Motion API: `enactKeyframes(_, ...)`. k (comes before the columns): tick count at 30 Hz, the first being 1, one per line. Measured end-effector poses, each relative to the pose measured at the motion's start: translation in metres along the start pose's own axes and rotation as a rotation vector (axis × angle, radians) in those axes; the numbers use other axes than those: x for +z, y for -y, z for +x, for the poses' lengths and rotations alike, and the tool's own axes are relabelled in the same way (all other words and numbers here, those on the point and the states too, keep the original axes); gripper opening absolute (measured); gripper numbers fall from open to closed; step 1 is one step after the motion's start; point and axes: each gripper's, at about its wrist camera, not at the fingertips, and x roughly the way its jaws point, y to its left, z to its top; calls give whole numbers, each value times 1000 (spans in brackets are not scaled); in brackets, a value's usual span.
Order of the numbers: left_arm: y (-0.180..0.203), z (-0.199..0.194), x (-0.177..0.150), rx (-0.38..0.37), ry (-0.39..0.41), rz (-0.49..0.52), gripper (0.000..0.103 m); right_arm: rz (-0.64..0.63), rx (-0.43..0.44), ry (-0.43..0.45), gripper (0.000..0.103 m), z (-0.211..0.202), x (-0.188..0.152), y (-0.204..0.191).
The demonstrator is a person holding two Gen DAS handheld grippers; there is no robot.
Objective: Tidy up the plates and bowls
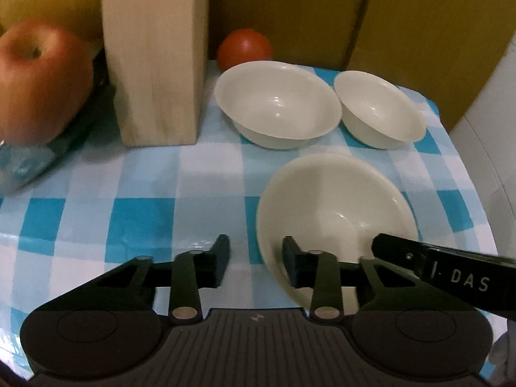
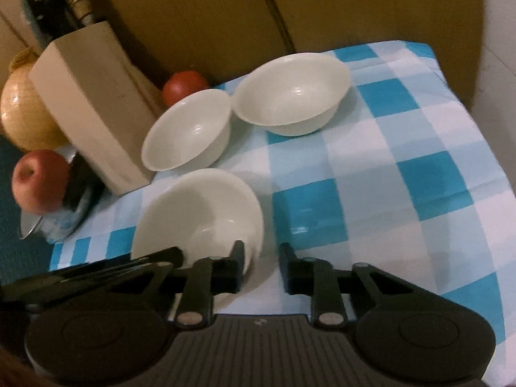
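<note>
Three white bowls stand on a blue-and-white checked cloth. The near bowl (image 1: 335,206) (image 2: 200,213) sits between both grippers. My left gripper (image 1: 256,259) is open, its jaws straddling the near bowl's left rim, one inside and one outside. My right gripper (image 2: 259,267) is open, its jaws straddling the same bowl's right rim. Two more bowls stand behind: a middle one (image 1: 277,103) (image 2: 190,129) and a far one (image 1: 380,106) (image 2: 290,93).
A wooden knife block (image 1: 154,58) (image 2: 90,113) stands left of the bowls. A tomato (image 1: 245,48) (image 2: 183,87) lies behind them. An apple (image 1: 38,84) (image 2: 38,180) and an onion (image 2: 22,113) are at the left. Cardboard walls (image 1: 322,9) close the back.
</note>
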Motion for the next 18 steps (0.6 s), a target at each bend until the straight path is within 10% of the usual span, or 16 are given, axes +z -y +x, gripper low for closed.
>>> enactKeyframes(18, -26, -39, -32, 28, -13, 11, 40, -51, 105, -64, 12, -10, -27, -38)
